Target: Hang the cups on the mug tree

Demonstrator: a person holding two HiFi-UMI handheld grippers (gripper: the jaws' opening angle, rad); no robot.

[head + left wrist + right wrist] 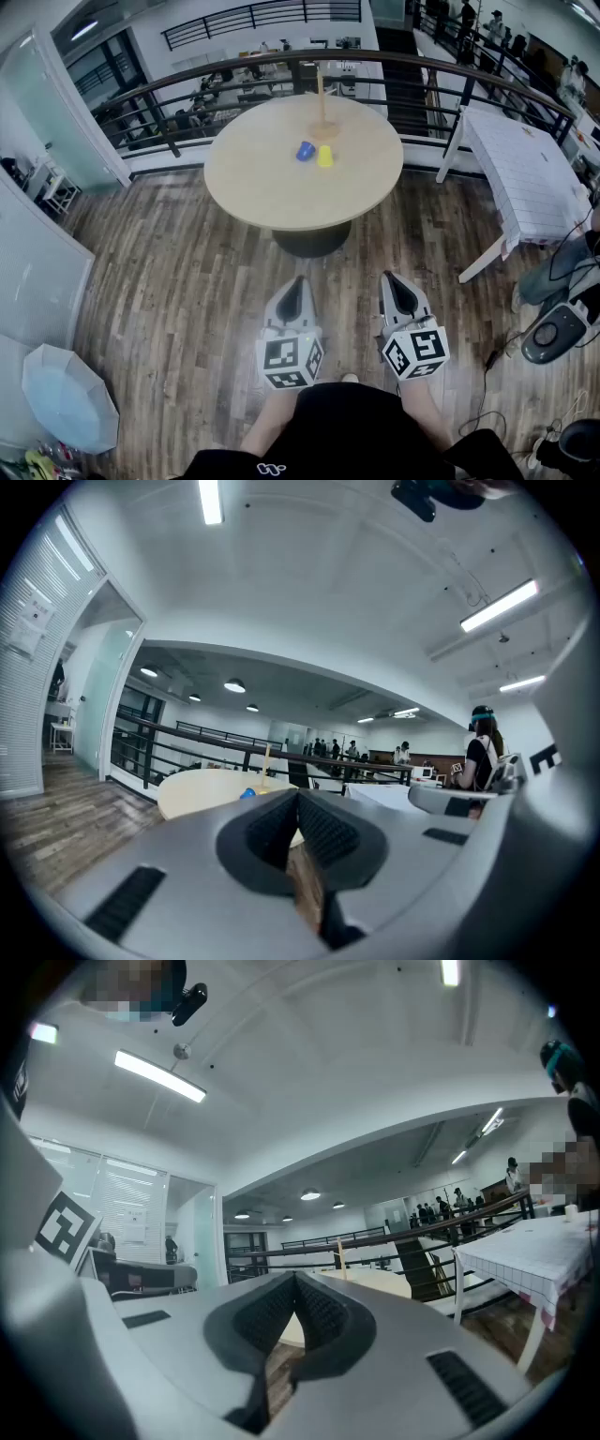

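With left tool and right tool closed, empty, well short of the desk, step in and part one for the blue cup or yellow cup, apparently just beside the tree.

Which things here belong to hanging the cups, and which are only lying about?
For the job: mug tree, blue cup, yellow cup, round table, left gripper and right gripper, both shut and empty.
Lying about: white table, pale blue umbrella.
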